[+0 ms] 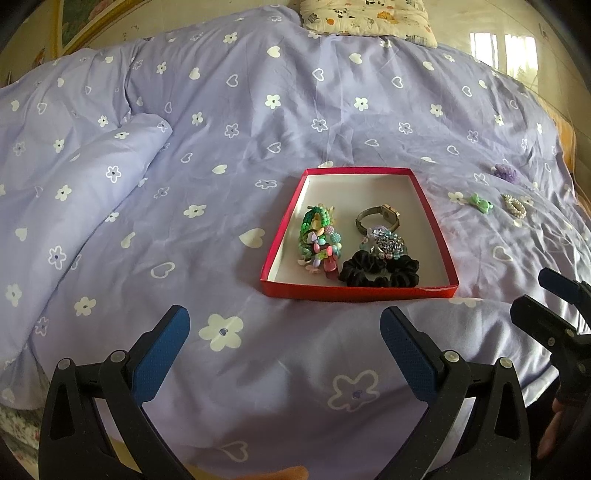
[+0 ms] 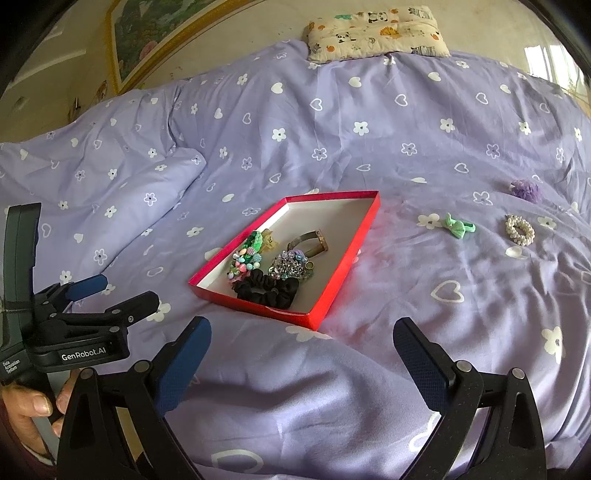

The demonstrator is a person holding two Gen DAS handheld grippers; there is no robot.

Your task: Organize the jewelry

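Both the left gripper (image 1: 284, 354) and right gripper (image 2: 303, 363) gape wide, empty. The red tray (image 1: 360, 291) lies just ahead of the jaws; a green bow (image 2: 458, 226) sits farther right.

Home bedroom: bed with lilac duvet (image 1: 258, 122), pillow (image 2: 376, 31).

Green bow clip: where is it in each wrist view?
Left wrist: green bow clip far right, on the quilt, outside the red tray.
Right wrist: right of centre, left of the pearl ring.
Shared landmark: the red tray.
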